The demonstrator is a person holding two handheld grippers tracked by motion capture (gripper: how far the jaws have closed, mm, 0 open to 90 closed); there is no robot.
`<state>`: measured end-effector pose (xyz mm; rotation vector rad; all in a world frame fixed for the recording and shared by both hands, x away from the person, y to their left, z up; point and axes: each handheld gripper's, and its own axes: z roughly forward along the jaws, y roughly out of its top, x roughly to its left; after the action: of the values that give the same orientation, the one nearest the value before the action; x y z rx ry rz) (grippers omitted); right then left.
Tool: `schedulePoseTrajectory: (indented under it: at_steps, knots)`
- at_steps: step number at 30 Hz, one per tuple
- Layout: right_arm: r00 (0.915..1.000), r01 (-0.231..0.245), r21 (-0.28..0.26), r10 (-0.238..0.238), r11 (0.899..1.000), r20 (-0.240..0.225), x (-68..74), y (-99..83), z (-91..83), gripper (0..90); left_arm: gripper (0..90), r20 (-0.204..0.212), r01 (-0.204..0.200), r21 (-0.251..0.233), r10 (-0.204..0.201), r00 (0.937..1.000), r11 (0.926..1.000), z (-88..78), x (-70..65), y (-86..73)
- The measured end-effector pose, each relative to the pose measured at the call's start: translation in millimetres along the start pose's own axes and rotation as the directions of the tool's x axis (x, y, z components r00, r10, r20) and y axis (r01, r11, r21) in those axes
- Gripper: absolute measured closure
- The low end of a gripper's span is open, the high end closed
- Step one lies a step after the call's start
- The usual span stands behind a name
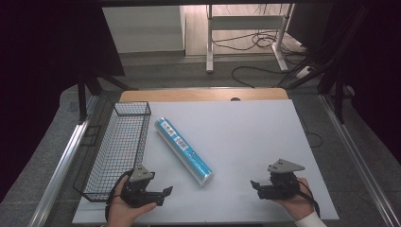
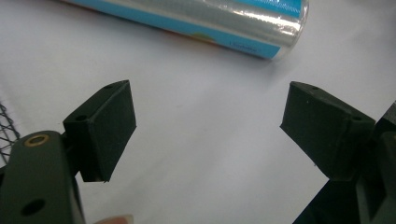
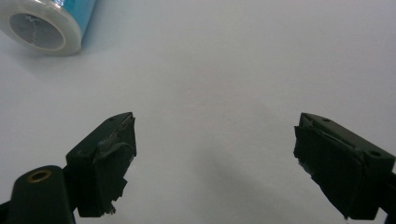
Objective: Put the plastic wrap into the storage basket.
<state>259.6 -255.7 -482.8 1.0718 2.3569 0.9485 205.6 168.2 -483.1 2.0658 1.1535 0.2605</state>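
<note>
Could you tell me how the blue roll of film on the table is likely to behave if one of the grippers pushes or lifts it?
The roll of film lies on its side on the white table, so a sideways push would probably make it roll. Its glossy wrap looks slippery for the jaws. The hollow core suggests it is fairly stiff and light.

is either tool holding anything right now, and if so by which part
Nothing is held. The left tool and right tool both stand open over the white table, apart from the blue roll lying between them.
</note>
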Motion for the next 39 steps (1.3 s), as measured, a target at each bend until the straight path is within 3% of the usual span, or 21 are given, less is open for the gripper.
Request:
schedulePoseTrajectory:
  at_steps: [5,16,26,33,39]
  knots:
    - [0.9995,-0.012,-0.013,0.011,1.000,-0.030,0.3,-0.3,0.2,15.0,17.7,-0.001,-0.005,0.004,0.005,1.0000,1.0000,1.9,-1.6,-0.7]
    - [0.9978,-0.061,0.023,0.062,0.998,-0.024,-3.7,0.5,-0.8,20.3,17.6,-0.008,-0.001,-0.004,0.001,1.0000,1.0000,-2.7,-0.4,-0.6]
    - [0.9957,-0.066,0.000,0.066,0.998,-0.066,-2.9,6.6,-2.4,20.8,17.7,-0.007,-0.001,-0.004,0.001,1.0000,1.0000,-1.9,1.7,0.4]
    - [0.9924,-0.076,-0.011,0.074,0.997,-0.098,3.9,27.5,-5.5,21.0,17.7,-0.002,-0.001,-0.006,0.001,1.0000,1.0000,-3.6,1.9,-1.0]
    - [0.9908,-0.044,-0.007,0.043,0.999,-0.128,15.6,51.0,3.5,23.2,17.7,0.007,-0.015,-0.004,0.015,0.9999,0.9999,-2.8,-3.3,-0.4]
